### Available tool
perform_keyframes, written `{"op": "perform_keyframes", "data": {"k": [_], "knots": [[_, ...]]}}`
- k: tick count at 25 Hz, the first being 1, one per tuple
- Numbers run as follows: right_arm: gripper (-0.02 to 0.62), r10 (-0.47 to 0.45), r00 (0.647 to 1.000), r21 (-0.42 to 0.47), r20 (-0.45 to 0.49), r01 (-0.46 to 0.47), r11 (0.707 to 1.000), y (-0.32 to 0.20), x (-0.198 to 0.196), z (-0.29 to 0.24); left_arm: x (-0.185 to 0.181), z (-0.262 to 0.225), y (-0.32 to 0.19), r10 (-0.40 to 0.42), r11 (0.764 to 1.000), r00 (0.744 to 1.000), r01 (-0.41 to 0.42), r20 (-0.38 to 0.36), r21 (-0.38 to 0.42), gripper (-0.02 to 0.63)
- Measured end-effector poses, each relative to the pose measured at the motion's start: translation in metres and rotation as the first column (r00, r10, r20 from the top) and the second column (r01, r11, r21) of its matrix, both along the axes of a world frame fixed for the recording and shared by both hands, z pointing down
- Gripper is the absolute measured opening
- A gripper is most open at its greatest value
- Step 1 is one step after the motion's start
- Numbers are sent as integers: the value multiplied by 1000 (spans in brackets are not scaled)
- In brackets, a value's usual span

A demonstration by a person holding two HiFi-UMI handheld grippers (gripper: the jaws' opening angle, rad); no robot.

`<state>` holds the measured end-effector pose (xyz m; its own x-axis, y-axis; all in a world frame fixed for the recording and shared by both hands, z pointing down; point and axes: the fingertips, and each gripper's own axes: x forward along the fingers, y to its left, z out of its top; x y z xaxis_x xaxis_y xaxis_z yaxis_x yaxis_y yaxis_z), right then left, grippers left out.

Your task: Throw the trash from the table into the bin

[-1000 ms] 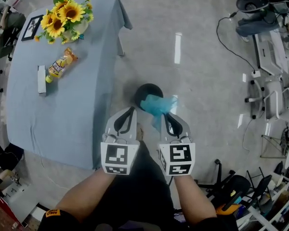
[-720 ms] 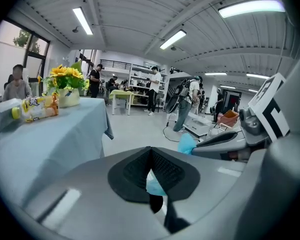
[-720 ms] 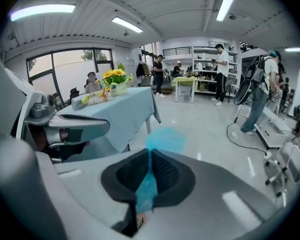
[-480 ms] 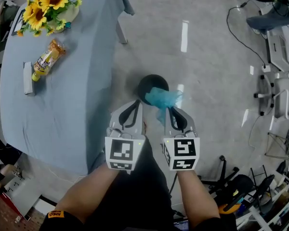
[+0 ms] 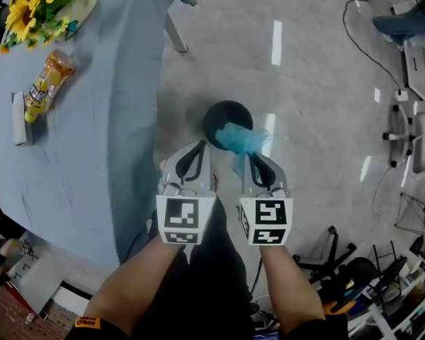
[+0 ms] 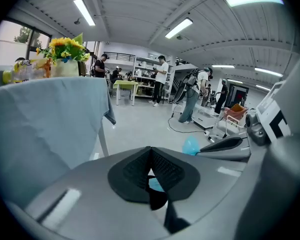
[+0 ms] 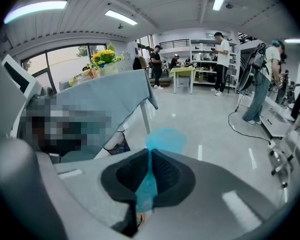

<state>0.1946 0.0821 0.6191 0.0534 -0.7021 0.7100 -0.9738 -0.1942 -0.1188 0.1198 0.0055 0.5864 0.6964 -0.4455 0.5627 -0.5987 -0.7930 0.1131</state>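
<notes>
Table (image 5: 78,147) flanks black bin (image 5: 216,115); right gripper (image 5: 249,159) jaws grip blue wrapper (image 5: 237,139), left gripper (image 5: 197,147) jaws closed.

The left gripper (image 6: 150,154) has its jaws pressed together with nothing gripped; a sliver of blue shows through the gap lower down. At left stands a table (image 6: 45,124) under a blue cloth, with sunflowers (image 6: 66,48) on top. At right, the right gripper (image 6: 202,151) has blue trash (image 6: 191,145) at its tip, and people (image 6: 162,79) stand far behind.
</notes>
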Motion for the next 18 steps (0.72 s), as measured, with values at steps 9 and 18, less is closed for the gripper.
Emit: {"op": "perform_keyframes", "data": {"k": [9,18], "knots": [[18,11,1000,-17,9,-11,1000,-7,11,53,0,51,-11,-19,1000,999,19,46,-5,8],[18,29,999,-53,24,-28,998,-11,19,100,-3,97,-19,-9,999,993,13,119,-30,8]]}}
